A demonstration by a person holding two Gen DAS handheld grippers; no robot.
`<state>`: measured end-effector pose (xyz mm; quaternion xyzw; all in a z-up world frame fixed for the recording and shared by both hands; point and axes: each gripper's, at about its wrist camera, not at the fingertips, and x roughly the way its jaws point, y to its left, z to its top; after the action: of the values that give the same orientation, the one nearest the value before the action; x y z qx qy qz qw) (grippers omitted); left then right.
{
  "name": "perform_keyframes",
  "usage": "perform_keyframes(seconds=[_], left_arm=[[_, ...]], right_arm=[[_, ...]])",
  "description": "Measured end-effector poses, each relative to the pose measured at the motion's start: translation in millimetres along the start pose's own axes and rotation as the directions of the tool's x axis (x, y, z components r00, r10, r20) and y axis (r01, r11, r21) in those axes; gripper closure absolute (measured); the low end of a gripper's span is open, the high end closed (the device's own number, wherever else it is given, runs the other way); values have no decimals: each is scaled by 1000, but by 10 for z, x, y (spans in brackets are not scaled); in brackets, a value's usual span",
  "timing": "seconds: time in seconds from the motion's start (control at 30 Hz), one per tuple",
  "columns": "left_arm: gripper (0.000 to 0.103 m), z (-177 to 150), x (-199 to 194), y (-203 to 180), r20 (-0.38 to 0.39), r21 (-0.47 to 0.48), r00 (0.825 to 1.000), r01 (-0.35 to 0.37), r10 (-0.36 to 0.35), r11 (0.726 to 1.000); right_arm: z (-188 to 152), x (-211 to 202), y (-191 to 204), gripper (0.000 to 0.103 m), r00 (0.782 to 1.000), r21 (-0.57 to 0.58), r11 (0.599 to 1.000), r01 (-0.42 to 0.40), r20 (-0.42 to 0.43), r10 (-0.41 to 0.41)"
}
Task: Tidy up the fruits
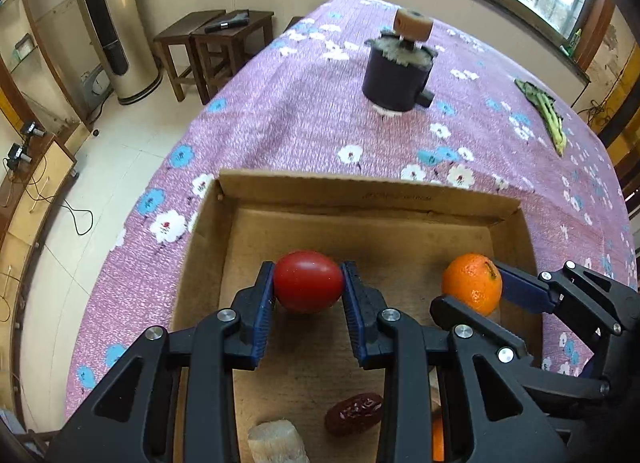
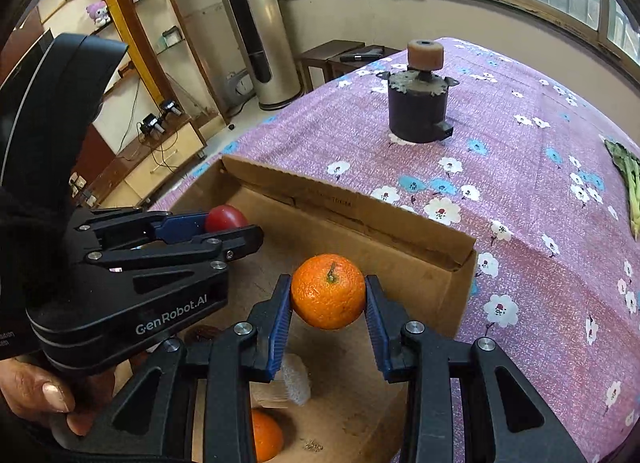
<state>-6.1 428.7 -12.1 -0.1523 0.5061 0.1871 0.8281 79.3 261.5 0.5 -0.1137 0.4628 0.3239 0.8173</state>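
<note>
Purple cloth printed with white and blue flowers covers the table, which fills the middle and right of both views. On it, in the lower half of each frame, sits an open cardboard box with a low rim, apparently the place where the fruit is being gathered.

In the upper centre stands a dark cylindrical motor-like object with a tan roller on top, well apart from the box. At the right edge lies a bundle of green stalks, out on the cloth and outside the box.

The left gripper is clamped on a red tomato, its blue pads pressing each side. The tomato hangs over the box floor toward the left wall, likely so that it can be let go inside. The right gripper is clamped the same way on an orange mandarin, stem up, over the right part of the box near the far wall. The two claws are side by side, so each fruit would get its own spot.

On the box floor at the bottom of the frames lie a second mandarin, a pale fibrous chunk that cannot be identified, and a wrinkled red date. The pale chunk and the date lie near each other.
</note>
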Motion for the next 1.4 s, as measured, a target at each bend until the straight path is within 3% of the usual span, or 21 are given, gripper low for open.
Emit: perform_keyframes(seconds=[0.37,0.4,0.47,0.67,0.7,0.77,0.83,1.03,1.3,1.4], left_arm=[[73,9,50,-76,-9,34,999,-47,48,998],[72,11,53,-81,-12,34,999,-51,52,998],[72,19,46,-76,-19,26,998,-53,53,998],[72,-65,-130,-20,-1,-8,1000,-22,22,1000],[69,-86,-184,-7,9,-13,1000,-17,17,1000],[42,-175,-388,30,59,-30,998,2,0,1000],[30,-274,-580,68,102,-47,995,17,-12,999],[30,-562,-995,104,172,-70,984,48,-35,996],[29,-934,-1365,-56,214,-31,976,36,-28,999],[19,-1068,-1506,-123,236,-10,972,25,-22,1000]], right_arm=[[-22,142,13,65,998,-35,999,41,-37,-42],[-17,135,11,63,999,-32,999,37,-37,-38],[-16,111,14,49,998,-33,999,43,-33,-45],[-91,-88,24,48,999,-38,998,47,-3,-47],[-113,-127,23,48,999,-39,998,45,1,-45],[-172,-217,22,45,1000,-47,999,25,6,-25],[-260,-318,36,43,1000,-65,998,1,5,0],[-486,-672,26,39,998,-71,996,-52,29,54],[-724,-1162,195,21,992,-187,978,-93,68,108],[-839,-1263,254,19,992,-239,968,-83,76,104]])
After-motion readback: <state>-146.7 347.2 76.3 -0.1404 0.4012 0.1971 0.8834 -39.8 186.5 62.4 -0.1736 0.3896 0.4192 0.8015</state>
